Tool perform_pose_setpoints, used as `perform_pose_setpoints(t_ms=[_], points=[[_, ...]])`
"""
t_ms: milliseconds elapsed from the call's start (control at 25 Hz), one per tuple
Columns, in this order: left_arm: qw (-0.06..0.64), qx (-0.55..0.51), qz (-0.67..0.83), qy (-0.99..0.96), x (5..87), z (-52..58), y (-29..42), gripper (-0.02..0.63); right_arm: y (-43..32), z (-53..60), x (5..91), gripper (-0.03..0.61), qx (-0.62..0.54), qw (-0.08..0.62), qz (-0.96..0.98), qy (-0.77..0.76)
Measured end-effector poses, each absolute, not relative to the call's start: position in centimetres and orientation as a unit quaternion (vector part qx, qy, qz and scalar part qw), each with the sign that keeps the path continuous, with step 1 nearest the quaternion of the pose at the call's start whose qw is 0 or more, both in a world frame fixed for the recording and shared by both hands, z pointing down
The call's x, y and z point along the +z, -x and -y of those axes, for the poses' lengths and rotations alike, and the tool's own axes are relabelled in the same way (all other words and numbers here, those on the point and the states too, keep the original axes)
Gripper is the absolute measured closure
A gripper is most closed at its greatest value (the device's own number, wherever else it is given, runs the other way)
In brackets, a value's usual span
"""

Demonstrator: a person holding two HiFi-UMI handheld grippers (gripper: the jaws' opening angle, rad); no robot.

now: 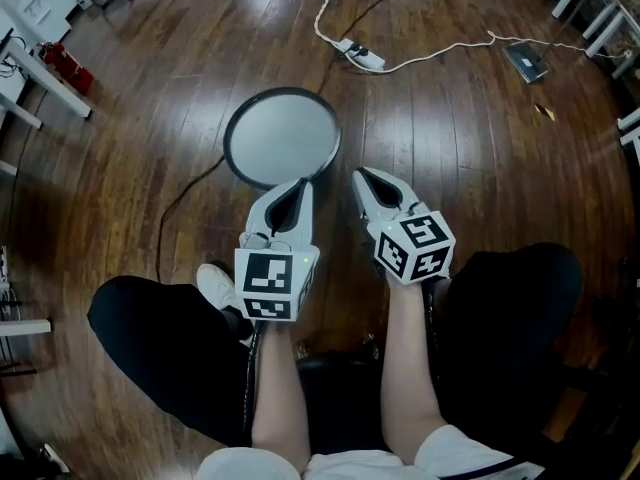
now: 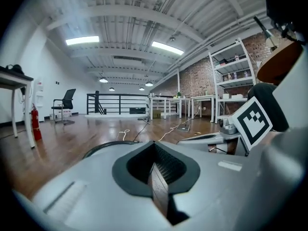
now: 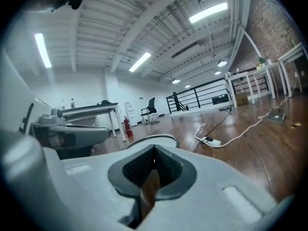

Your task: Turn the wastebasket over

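The wastebasket (image 1: 281, 136) stands on the wood floor just ahead of me, seen from above as a round grey face inside a dark rim. My left gripper (image 1: 299, 185) hovers at its near edge, jaws shut with nothing between them. Beside it my right gripper (image 1: 362, 176) is shut and empty too, just right of the basket. Past the closed tips in the left gripper view (image 2: 155, 144), the basket's dark rim (image 2: 102, 147) shows low. In the right gripper view (image 3: 154, 149) the rim (image 3: 156, 137) curves just beyond the tips.
A white power strip (image 1: 366, 58) with its cable lies on the floor beyond the basket. A thin black cord (image 1: 176, 208) runs off the basket's left side. A red extinguisher (image 1: 65, 66) and table legs stand far left. My knees and a white shoe (image 1: 214, 286) are below the grippers.
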State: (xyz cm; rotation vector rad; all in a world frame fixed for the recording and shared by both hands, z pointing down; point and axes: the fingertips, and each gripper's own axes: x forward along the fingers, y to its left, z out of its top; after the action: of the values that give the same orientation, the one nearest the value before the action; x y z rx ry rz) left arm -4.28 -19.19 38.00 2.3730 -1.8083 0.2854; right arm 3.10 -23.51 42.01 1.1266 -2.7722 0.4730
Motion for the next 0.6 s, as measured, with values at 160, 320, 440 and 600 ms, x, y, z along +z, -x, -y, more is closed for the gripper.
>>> perform_pose_setpoints(t_ms=[160,320,440,600], points=[[0.057,0.067,0.608,-0.789,35.4,13.5,3.9,0.598,-3.6,16.4,37.8,0.591,0.112,0.033,0.925,-0.362],[0.013,0.051,0.614,-0.788,33.0,7.6,2.9,0.598,-4.2,9.2,34.8,0.591,0.072,0.008,0.926,-0.371],[0.001,0.046,0.612,-0.789,32.3,2.3,2.4,0.598,-5.3,3.3,33.0,0.591,0.041,-0.002,0.924,-0.38],[0.002,0.04,0.6,-0.799,32.3,-4.8,2.3,0.598,-7.0,-3.7,32.9,0.591,0.036,0.001,0.912,-0.41]])
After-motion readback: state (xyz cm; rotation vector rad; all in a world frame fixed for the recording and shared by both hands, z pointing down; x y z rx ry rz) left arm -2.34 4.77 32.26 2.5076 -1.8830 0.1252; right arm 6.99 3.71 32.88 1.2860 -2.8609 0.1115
